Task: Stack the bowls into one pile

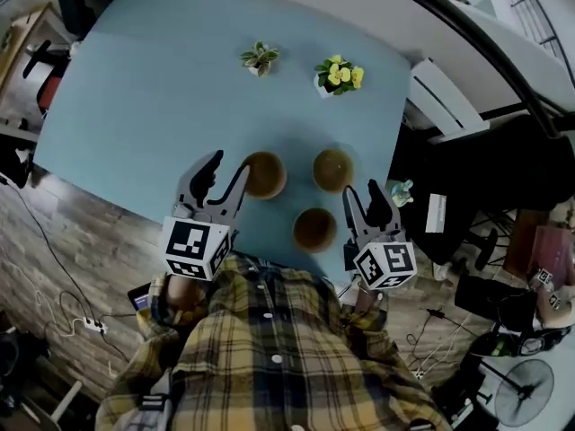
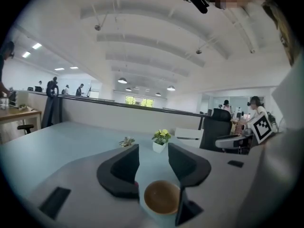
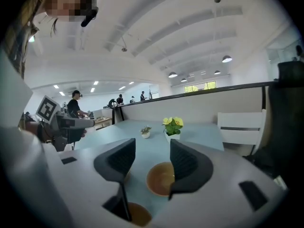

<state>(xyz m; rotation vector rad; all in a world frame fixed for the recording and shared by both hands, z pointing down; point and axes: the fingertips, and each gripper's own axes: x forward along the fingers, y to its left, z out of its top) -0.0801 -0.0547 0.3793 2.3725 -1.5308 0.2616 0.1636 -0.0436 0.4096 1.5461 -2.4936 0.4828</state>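
Left gripper (image 1: 230, 158) and right gripper (image 1: 361, 189) gape beside three bowls (image 1: 315, 228).

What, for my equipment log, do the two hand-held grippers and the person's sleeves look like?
Both match: the left hand-held gripper and right hand-held gripper have two dark tapering jaws with textured inner faces on a pale grey body, and a white cube with black square markers behind. The sleeves belong to a yellow-and-dark plaid shirt with white buttons.

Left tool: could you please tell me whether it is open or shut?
Open. The left tool has its jaws standing well apart with nothing gripped between them; the nearest bowl sits on the table beside them.
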